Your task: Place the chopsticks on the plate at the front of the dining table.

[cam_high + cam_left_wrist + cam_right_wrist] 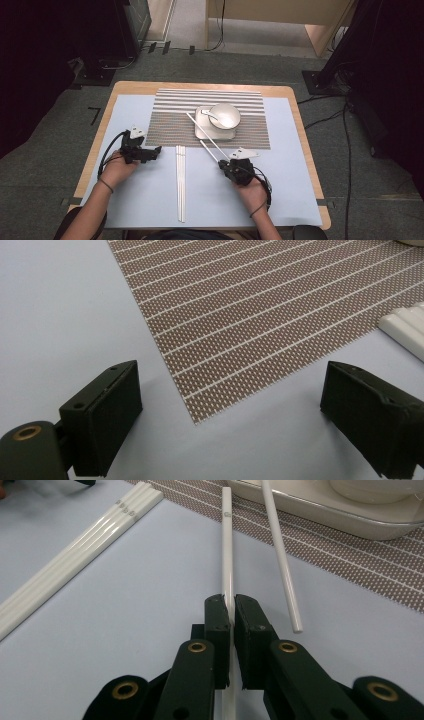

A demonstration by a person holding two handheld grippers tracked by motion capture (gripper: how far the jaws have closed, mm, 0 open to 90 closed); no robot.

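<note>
1. White and glossy, the long thin chopstick is being held near its lower end by the right claw, whose black jaws are pinching it from both sides; its far end is lying on the edge of the brown striped woven placemat.
2. A second white chopstick is lying just beside it, its far end leaning up on the rim of the square cream ceramic tray, which is carrying a round white bowl with a small white spoon in it.
3. The left claw is resting on the pale blue table cover with its jaws standing wide and nothing between them, pointing at the near corner of the placemat.
4. Two more white chopsticks in a pair are lying side by side on the table between the two hands.
5. My worry: the held stick is smooth and narrow and is gripped far from its middle, so it may be pivoting or slipping in the pads once it is lifted.
6. Swinging it sideways could also be knocking the loose stick off the tray rim, or clipping the tray and rattling the bowl.
</note>
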